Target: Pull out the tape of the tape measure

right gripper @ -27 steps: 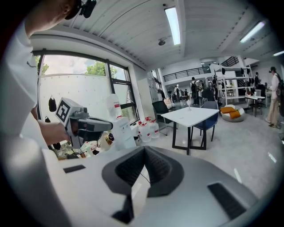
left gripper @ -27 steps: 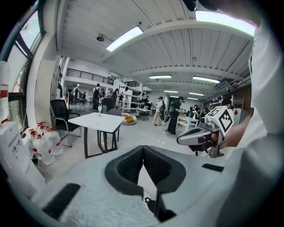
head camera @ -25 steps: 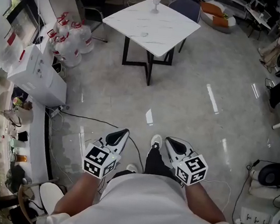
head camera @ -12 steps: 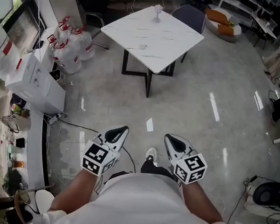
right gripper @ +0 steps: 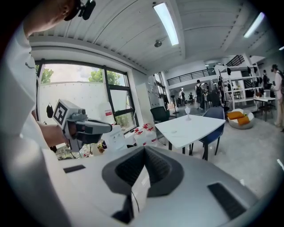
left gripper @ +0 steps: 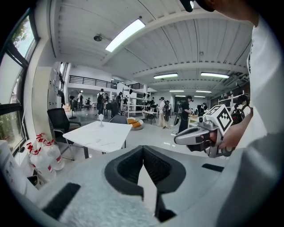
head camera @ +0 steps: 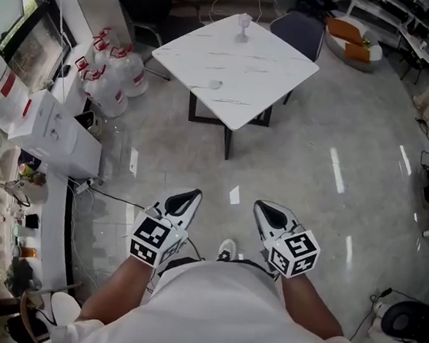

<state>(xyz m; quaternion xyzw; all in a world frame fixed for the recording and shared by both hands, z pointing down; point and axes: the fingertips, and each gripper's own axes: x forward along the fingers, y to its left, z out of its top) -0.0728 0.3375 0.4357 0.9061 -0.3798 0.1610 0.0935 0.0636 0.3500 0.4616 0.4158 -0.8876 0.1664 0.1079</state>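
Though left claw (head camera: 188,195) and right claw (head camera: 263,207) pinch shut, empty, speck (head camera: 216,84) on white table (head camera: 266,64) unidentifiable

1. Hard pale grey floor (head camera: 308,170), polished to a gloss; ceiling lights show in it as bright streaks.
2. Top of table (head camera: 250,70): white with faint grey veining, a marble look, smooth with low sheen. The frame under it is dark and matt.
3. Shells of left claw (head camera: 189,195) and right claw (head camera: 262,206): pale grey, moulded, plastic by the look, finely grained, matt.
4. Inner pads (left gripper: 126,166): black, ribbed, rubbery, dull.
5. Each marker cube (head camera: 153,238): flat matt faces with black-and-white print.
6. Person's shirt (head camera: 219,323): white cloth, soft, no shine.
7. Cluster of bottles (head camera: 113,77): translucent plastic, slightly shiny.
8. White box (head camera: 56,132): card-like, matt.
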